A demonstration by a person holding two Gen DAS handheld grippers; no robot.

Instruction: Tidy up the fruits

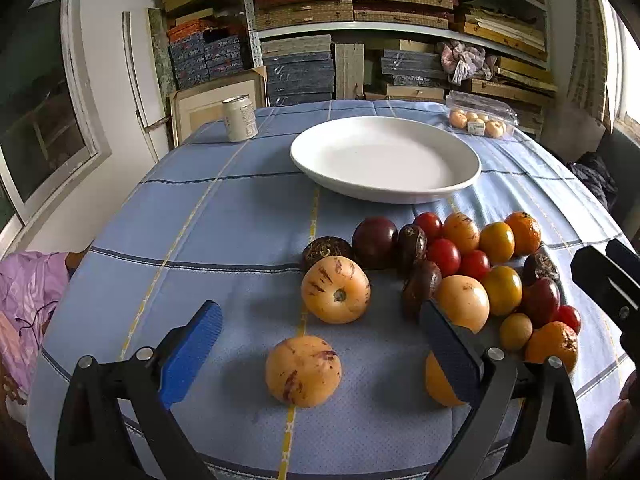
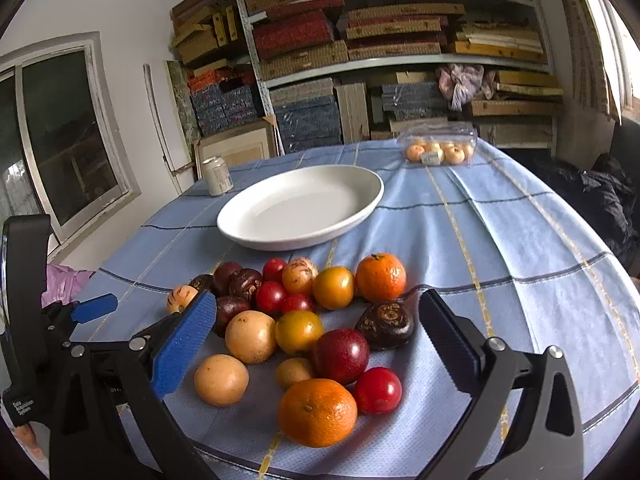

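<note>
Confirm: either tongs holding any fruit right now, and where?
Nothing held. Left tongs stand open around a streaked yellow round fruit without touching it; right tongs hang open over the fruit pile.

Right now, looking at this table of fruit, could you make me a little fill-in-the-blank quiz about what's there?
1. The white plate holds ____ fruit.
2. The drink can stands upright to the ____ of the plate in both views.
3. The jaws of the left gripper and the right gripper stand ____, gripping nothing.
4. The pile of fruit lies on a checked cloth that is mostly ____.

Missing words: no; left; open; blue
</note>
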